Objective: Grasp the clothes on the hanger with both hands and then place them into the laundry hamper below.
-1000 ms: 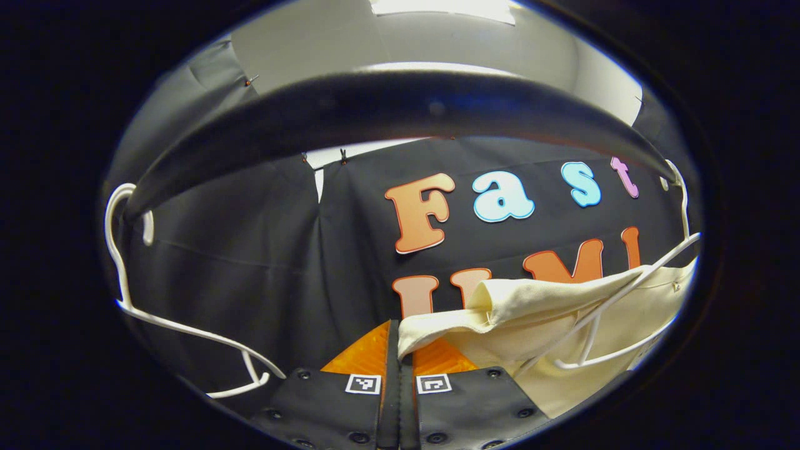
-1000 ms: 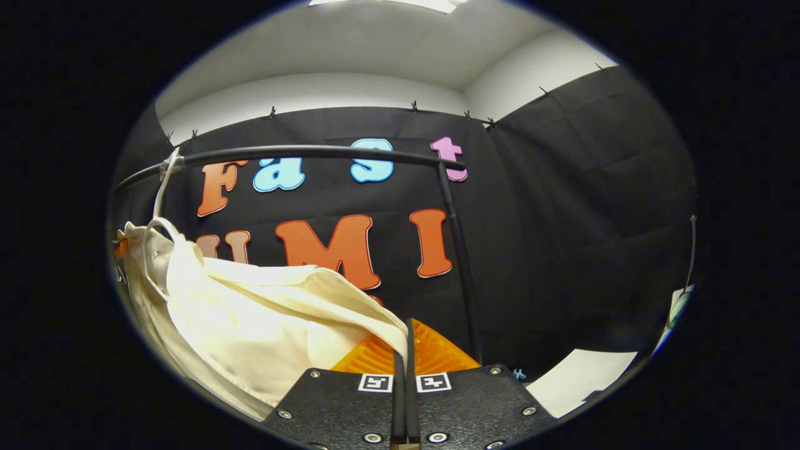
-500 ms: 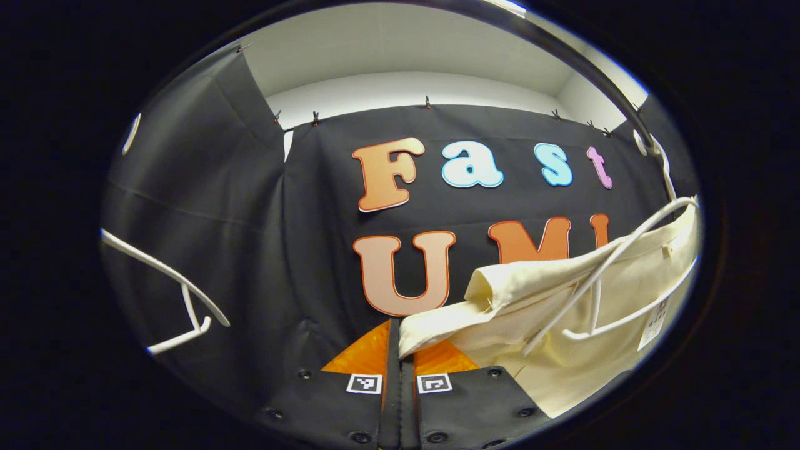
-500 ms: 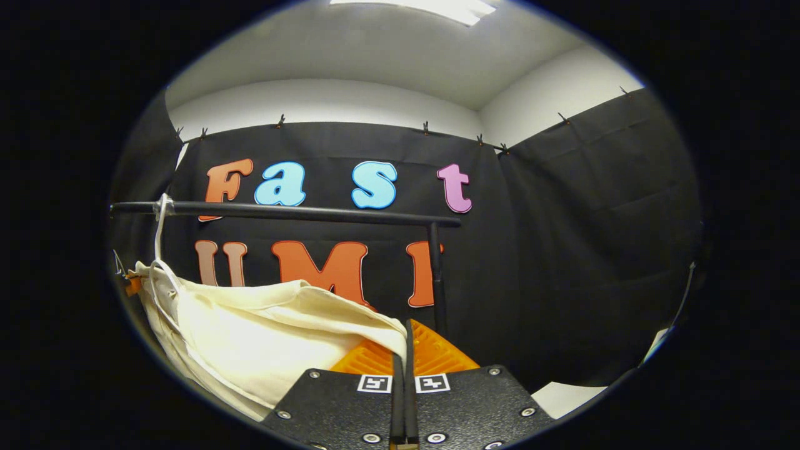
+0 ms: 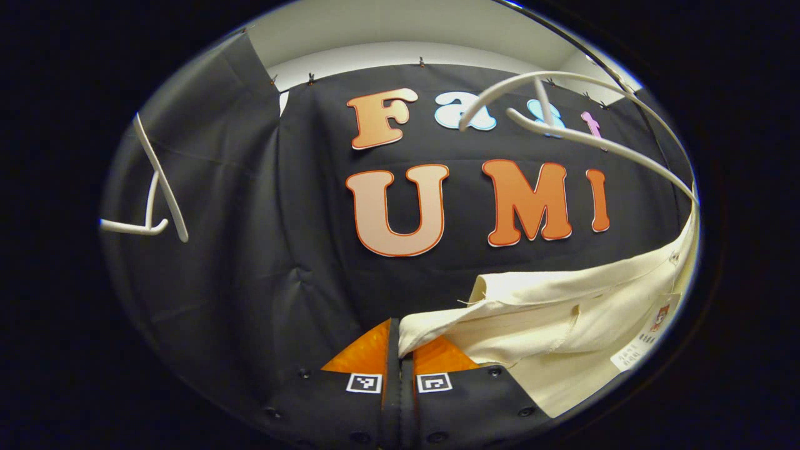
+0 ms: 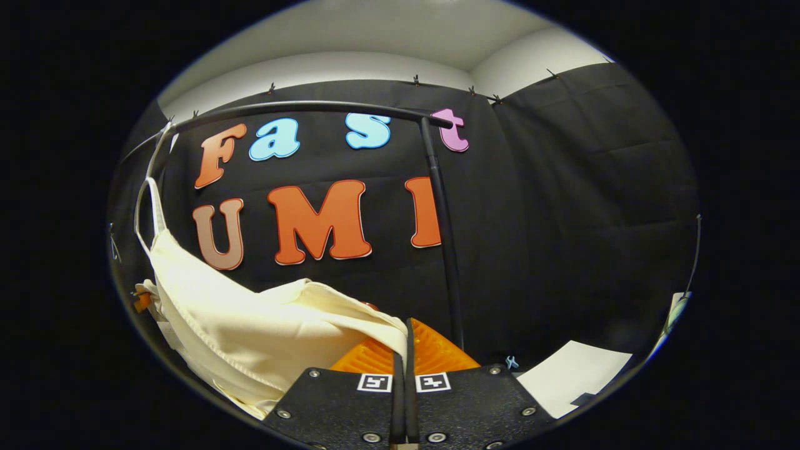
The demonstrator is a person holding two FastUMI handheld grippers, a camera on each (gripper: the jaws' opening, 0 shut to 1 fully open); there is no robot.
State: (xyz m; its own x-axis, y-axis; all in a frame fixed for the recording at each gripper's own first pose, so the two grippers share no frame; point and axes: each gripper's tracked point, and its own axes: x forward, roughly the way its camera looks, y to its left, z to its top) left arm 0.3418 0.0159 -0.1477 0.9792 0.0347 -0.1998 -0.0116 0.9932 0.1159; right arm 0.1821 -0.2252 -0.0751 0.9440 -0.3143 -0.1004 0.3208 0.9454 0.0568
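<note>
Both of our tools are clenching the cream garment (image 5: 562,319): the left hand-held gripper (image 5: 400,350) is pinching one corner of it, and the right hand-held gripper (image 6: 403,340) is pinching another corner. We are watching the cloth sagging between them, below the white hanger (image 5: 581,134). Beyond the garment, the hanger is dangling from the black rail (image 6: 300,107). Another white hanger (image 5: 153,187) is hanging far left of the garment.
</note>
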